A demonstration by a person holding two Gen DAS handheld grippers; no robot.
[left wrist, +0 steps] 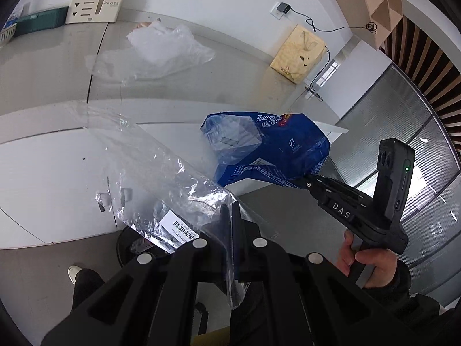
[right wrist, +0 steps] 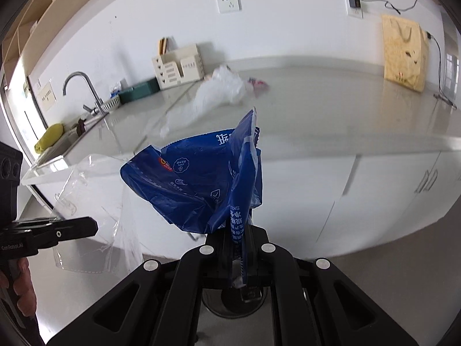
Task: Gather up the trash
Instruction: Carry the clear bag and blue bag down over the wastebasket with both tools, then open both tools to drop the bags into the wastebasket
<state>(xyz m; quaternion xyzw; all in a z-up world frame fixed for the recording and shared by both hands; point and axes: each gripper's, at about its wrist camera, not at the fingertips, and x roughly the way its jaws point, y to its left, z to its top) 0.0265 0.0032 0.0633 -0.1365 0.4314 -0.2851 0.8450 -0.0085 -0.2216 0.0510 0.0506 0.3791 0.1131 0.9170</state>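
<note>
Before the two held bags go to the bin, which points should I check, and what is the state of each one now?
1. left gripper shut on clear bag: ok.
2. right gripper shut on blue bag: ok.
3. Both bags lifted off the counter: ok.
4. Counter free of trash: not ok, a crumpled plastic bag lies there.
5. Bin position: cannot tell.

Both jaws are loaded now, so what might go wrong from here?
1. The left gripper pinches only an edge of the clear plastic bag; the slick film might slip free.
2. The blue wrapper balloons above the right gripper, blocking much of that camera's view.
3. More clear plastic lies on the countertop; neither gripper is free.
</note>
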